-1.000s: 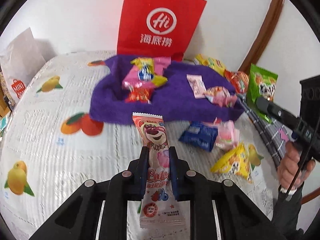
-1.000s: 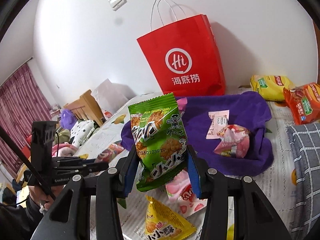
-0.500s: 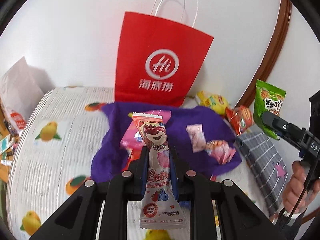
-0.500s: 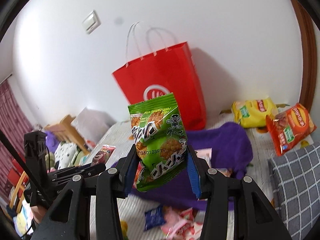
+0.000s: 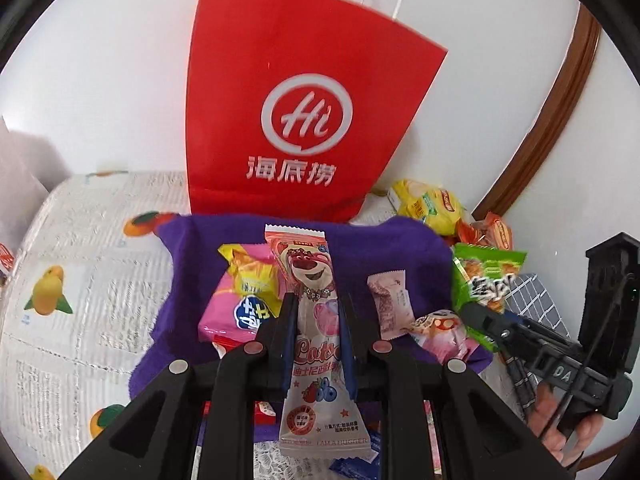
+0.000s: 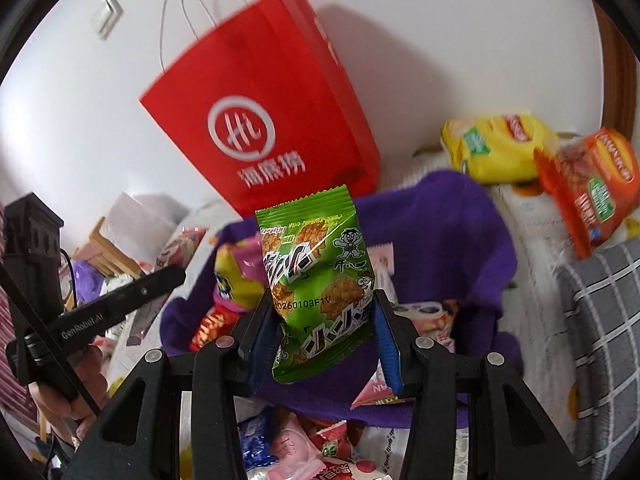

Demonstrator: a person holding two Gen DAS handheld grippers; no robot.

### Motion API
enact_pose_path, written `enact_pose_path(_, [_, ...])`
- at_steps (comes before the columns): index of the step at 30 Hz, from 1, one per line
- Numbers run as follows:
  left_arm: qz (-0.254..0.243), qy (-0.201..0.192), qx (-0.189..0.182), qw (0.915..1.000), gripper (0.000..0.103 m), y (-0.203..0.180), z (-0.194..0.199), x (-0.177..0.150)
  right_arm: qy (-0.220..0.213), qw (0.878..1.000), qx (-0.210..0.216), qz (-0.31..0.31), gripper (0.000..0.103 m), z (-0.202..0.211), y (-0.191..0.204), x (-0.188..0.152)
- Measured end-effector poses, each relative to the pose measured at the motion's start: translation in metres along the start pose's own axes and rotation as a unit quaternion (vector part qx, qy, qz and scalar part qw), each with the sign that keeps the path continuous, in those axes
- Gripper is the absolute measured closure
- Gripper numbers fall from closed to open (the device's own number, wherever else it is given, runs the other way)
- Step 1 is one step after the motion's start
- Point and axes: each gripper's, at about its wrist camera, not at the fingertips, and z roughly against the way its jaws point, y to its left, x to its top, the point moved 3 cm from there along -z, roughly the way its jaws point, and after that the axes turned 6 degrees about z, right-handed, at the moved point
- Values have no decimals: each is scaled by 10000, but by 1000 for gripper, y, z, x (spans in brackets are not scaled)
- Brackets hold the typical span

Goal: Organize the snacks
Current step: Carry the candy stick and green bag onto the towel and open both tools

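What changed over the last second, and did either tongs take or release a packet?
Both tongs advanced toward the red bag; the purple towel now lies below them. Nothing was taken or released: the left tongs stay shut on the pink bear packet, the right tongs on the green snack packet.

A bed (image 5: 100,320) under a white fruit-print cover carries a purple towel (image 5: 400,256), a red paper bag (image 5: 304,112) upright against the wall, yellow (image 6: 496,148) and orange (image 6: 592,188) snack packets, and a grey checked cushion (image 6: 604,320).
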Motion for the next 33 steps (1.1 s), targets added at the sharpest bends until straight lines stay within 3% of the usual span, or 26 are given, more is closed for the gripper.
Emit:
enact_pose_path(9, [-50, 123, 149, 9998, 85, 0, -22, -6, 412, 9985, -134, 338, 56, -26, 10, -15])
enact_pose_path(13, [107, 241, -100, 9996, 84, 2, -28, -7, 429, 9983, -83, 389, 55, -29, 13, -18])
enact_pose_path(15, [90, 167, -64, 9998, 84, 2, -30, -8, 378, 9986, -35, 380, 44, -26, 14, -17])
enact_pose_path(21, [155, 48, -180, 9997, 84, 5, -35, -8, -1, 9994, 31, 339, 33, -9, 15, -11])
enact_pose_path(27, [151, -47, -144, 9998, 84, 6, -43, -10, -361, 9986, -178, 343, 25, 4, 17, -5])
enact_pose_path(33, [248, -69, -117, 9996, 83, 8, -49, -11, -558, 9967, -420, 403, 25, 10, 16, -2])
